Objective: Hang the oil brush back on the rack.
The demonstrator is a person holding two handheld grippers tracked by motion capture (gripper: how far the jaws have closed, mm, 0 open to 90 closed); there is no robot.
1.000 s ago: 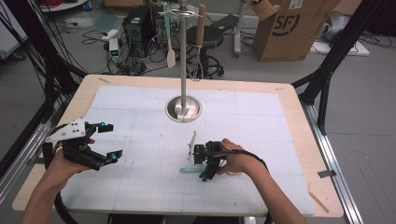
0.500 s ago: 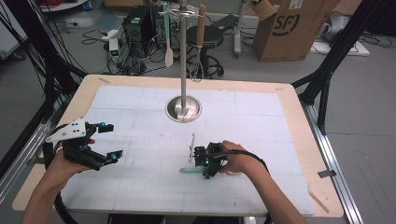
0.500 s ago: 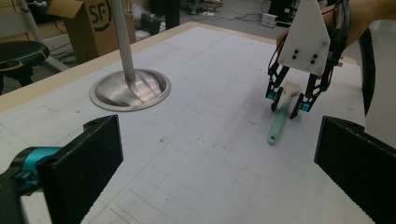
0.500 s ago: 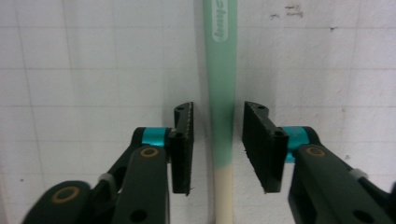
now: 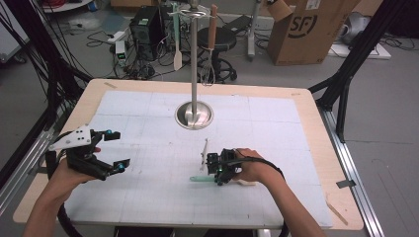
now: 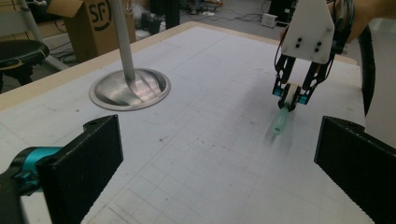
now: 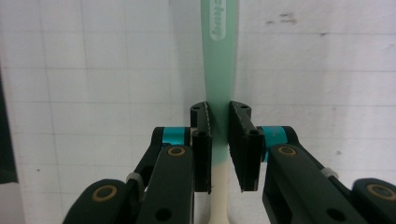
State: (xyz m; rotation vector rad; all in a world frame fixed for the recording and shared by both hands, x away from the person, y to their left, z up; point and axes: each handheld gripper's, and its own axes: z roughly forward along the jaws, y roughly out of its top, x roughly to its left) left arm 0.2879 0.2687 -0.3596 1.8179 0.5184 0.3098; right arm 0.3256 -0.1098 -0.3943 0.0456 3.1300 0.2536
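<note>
Your right gripper [image 7: 219, 140] has just been closing and now pinches the green spatula [image 7: 219, 70]. The left gripper [image 5: 106, 150] is wide open, empty. Next, lift it straight up toward the rack [image 5: 194, 59].

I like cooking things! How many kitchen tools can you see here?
3. A pale spatula and a brown-handled whisk hang from the stand; a green-handled utensil lies on the table, gripped by the right gripper.

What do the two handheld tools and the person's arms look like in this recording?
Both tools are black linkage frames with cyan joints and flat black jaws. The left tool carries a grey three-cornered plate on top. The right tool has brass-coloured pivot pins, and a white plate with four holes. A black cable trails from each. The forearms are bare, with no sleeves showing.
</note>
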